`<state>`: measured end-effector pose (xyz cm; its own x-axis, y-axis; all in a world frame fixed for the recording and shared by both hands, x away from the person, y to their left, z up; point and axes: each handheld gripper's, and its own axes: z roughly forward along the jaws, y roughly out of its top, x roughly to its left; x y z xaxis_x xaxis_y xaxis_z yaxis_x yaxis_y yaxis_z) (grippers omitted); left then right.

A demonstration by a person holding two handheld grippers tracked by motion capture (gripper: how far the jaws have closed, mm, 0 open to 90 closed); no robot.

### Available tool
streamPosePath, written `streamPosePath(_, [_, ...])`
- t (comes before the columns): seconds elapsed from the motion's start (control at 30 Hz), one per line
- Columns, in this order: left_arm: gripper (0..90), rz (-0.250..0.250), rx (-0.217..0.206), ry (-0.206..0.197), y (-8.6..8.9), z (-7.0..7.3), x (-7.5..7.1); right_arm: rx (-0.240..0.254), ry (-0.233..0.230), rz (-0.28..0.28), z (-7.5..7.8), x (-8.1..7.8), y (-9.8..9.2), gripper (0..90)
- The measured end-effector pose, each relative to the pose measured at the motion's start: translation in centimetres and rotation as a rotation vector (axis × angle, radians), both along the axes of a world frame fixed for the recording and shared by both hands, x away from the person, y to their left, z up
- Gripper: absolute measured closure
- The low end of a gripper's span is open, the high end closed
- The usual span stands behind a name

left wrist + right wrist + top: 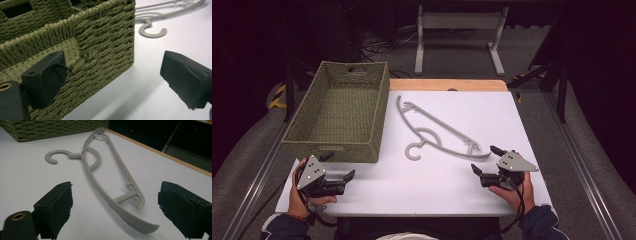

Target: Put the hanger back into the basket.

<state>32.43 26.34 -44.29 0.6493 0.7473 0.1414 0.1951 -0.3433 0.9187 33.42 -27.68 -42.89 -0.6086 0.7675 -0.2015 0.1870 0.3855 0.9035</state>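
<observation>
Right gripper [486, 161] is sitting wide open at the near right of the white table [512, 120], jaws spread with nothing between them, and it's pointed straight at the nearest arm of the grey plastic hanger [437, 132]. From the right gripper view you can see that hanger [110, 180] lying flat just ahead, its thick curved end closest to the jaws and its hook turned away toward the basket side. Nothing is touching yet. Left gripper [339, 167] is open too, parked by the near corner of the woven basket [339, 112], and in the left gripper view one jaw looks like it's right up against the basket [100, 45] wall, though I can't tell if it's actually in contact. The basket looks empty as far as I can see into it. So my read: this is the approach step, before any grab, and the likely plan is to get the hanger into the basket. The next move probably needs the right gripper to slide forward and drop low so one jaw goes either side of that near arm, then close. The tricky bit, I'd guess, is that the hanger is thin and flat on the table, so a jaw has to get down beside it without shoving it away. Grabbing near the crossbar strut might hold steadier than the tapered tip.
</observation>
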Motion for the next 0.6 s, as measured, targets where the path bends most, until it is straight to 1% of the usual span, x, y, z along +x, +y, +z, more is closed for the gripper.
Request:
streamPosePath(0.03, [7.1,-0.004,-0.011,0.000,0.02,0.08,-0.03,0.001,0.002,0.002,-0.03,0.01,-0.04,12.1])
streamPosePath(0.1, [7.0,-0.011,-0.013,-0.008,0.04,0.22,-0.20,0.000,0.004,0.000,-0.05,0.04,-0.10,12.1])
streamPosePath(0.13, [7.0,-0.014,-0.020,-0.010,0.01,0.23,-0.32,0.003,0.008,0.001,-0.03,0.05,-0.13,12.1])
streamPosePath(0.2, [6.9,-0.022,-0.019,-0.005,0.00,0.31,-0.55,0.010,0.007,-0.002,0.00,0.11,-0.12,12.1])
streamPosePath(0.27, [6.8,-0.024,-0.024,-0.009,-0.07,0.32,-0.65,0.006,0.012,0.001,-0.05,0.19,-0.01,12.0])
streamPosePath(0.33, [6.5,-0.031,-0.018,-0.016,-0.14,0.52,-0.77,-0.009,0.018,0.000,-0.17,0.22,0.10,12.0])
streamPosePath(0.37, [6.3,-0.033,-0.019,-0.008,-0.16,0.56,-0.78,-0.013,0.019,0.000,-0.23,0.26,0.11,12.0])
streamPosePath(0.43, [6.0,-0.035,-0.017,-0.009,-0.17,0.46,-0.79,-0.011,0.027,-0.001,-0.28,0.34,0.13,12.0])
streamPosePath(0.5, [5.7,-0.040,-0.009,0.000,-0.14,0.43,-0.80,-0.014,0.026,0.001,-0.24,0.35,0.19,12.0])
streamPosePath(0.57, [5.7,-0.047,-0.019,0.003,-0.20,0.46,-0.90,-0.022,0.029,0.008,-0.20,0.37,0.30,14.2])
streamPosePath(0.6, [5.7,-0.050,-0.017,0.005,-0.20,0.48,-0.93,-0.029,0.033,0.011,-0.18,0.40,0.35,15.2])
